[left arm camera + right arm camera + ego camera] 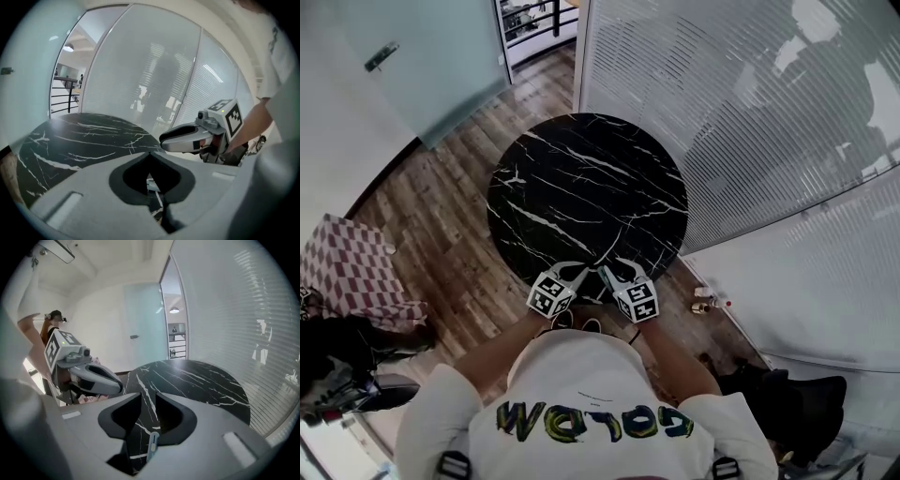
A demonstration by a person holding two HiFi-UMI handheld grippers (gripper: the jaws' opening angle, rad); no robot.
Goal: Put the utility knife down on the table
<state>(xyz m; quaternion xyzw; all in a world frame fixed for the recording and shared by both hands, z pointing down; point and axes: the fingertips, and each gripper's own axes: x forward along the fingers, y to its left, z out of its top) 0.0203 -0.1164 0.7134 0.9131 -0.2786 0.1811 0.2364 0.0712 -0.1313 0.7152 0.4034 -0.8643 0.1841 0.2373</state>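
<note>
Closest to the camera is the person's white shirt (pixel 581 403). Just past it, both grippers hang side by side over the near edge of the round black marble table (pixel 581 178).

The left gripper (pixel 150 153) has its jaws pinched together at the tips, and I can't see it gripping anything. The right gripper (pixel 148 397) has its jaws apart by a medium gap with nothing pressed between them.

Through that gap you can see the utility knife (pixel 151 446). It's slim and blue-grey, and it looks like it's lying on the marble close to the near edge, right under the claws. I can't pick it out in the head view.

What worries me:
- The knife sits near the rim, so a low sweep or dip from either gripper could flick it onto the wood floor (pixel 441 234).
- I can't tell if the blade is out. If it is, a slide could scratch something.
- The right jaws line up with the knife, so dropping straight down could snag it.

There's plenty of room otherwise. The rest of the tabletop is bare out to the far edge. The glass wall with blinds (pixel 750 112) runs close by the right edge, so swinging that way is tight. The left side is open floor, and a checked fabric thing (pixel 352 272) sits well apart.
</note>
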